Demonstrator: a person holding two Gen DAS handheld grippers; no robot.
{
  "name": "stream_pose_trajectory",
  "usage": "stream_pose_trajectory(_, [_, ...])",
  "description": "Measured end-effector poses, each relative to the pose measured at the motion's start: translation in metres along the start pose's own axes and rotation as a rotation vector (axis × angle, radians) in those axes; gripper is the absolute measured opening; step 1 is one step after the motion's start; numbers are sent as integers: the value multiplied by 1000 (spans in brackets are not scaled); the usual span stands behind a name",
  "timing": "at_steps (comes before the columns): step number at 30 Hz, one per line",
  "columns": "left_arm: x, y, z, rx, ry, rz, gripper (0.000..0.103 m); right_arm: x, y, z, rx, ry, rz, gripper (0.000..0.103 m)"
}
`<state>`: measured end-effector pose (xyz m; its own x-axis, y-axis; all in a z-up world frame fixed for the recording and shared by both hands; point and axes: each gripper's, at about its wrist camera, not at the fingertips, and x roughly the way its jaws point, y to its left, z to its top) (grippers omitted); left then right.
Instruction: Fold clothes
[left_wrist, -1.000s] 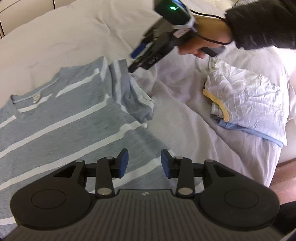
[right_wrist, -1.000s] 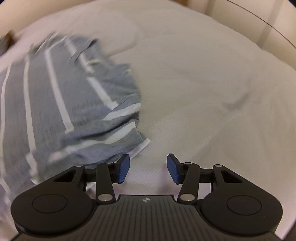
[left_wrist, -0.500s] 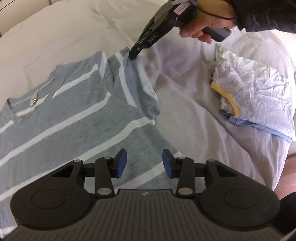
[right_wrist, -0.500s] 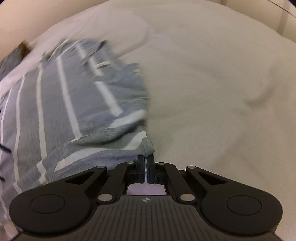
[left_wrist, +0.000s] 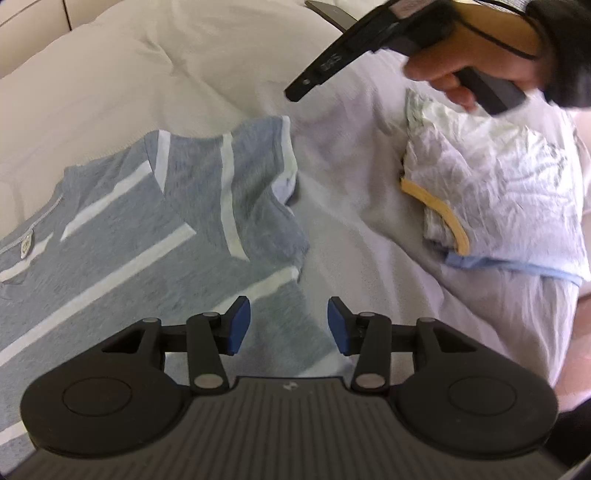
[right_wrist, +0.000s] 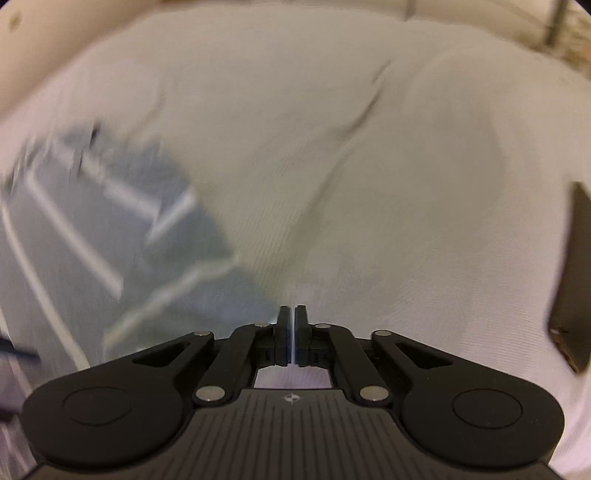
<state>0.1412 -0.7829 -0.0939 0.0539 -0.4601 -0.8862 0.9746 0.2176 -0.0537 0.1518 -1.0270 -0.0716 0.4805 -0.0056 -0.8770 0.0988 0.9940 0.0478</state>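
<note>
A white bed sheet (left_wrist: 207, 66) filled both views, rumpled into soft ridges. Farthest left of the left tongs (left_wrist: 285, 325), the grey striped T-shirt (left_wrist: 122, 236) lay flat on the sheet with its collar (left_wrist: 27, 242) toward the left and its hem running back under and behind those tongs, so its long axis ran from the left edge of the view down toward the tongs, neck pointing away to the left. Just ahead of the left tongs, whose blue pads stood well apart and gripped nothing, the sleeve (left_wrist: 236, 184) lay spread out flat from the shoulder, its stripes running crosswise to the body's. Half a second before, the right tongs had pinched the sleeve's tip and drawn it outward; in this moment the right tongs (left_wrist: 295, 92) had lifted clear of the cloth and hung above and beyond the sleeve's far corner. In their own blurred view the right tongs (right_wrist: 293, 336) were clenched, with only a sliver of light between the pads and no cloth seen there. That suggested the sleeve had been straightened and let go, so the shirt lay smoothed out, ready to take a fold. To the right of the left tongs, a folded pile of pale clothes (left_wrist: 491, 192) sat well apart from the shirt.
</note>
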Motion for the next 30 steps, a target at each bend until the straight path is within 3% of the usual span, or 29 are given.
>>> stream_pose_trajectory(3, [6,2,8,13,-19,20,41,-12,-2,-11,83,-28,49,11])
stream_pose_trajectory(6, [13,6,17,29,-33,46,41,-12,7,-31,122,22,138,16])
stream_pose_trajectory(10, [41,29,24,49,36,90,41,-7,31,-60,189,54,299,23])
stream_pose_trajectory(13, [62,46,21,64,102,118,41,5,50,-70,179,53,389,38])
stream_pose_trajectory(15, [69,56,18,61,124,113,42,16,57,-69,136,52,379,38])
stream_pose_trajectory(18, [74,63,15,64,131,98,43,31,54,-60,119,23,359,48])
stream_pose_trajectory(20, [75,64,14,62,125,96,45,36,47,-53,111,1,383,56])
stream_pose_trajectory(24, [76,64,11,55,111,96,45,55,48,-45,81,0,485,58])
stream_pose_trajectory(25, [75,65,10,50,106,95,45,60,48,-44,84,14,514,58])
stream_pose_trajectory(27, [69,66,9,39,97,93,44,65,45,-45,126,62,580,32])
stream_pose_trajectory(28, [66,66,9,34,93,94,43,65,44,-46,147,79,606,9])
stream_pose_trajectory(30, [57,66,8,24,84,97,43,50,39,-49,179,78,620,7])
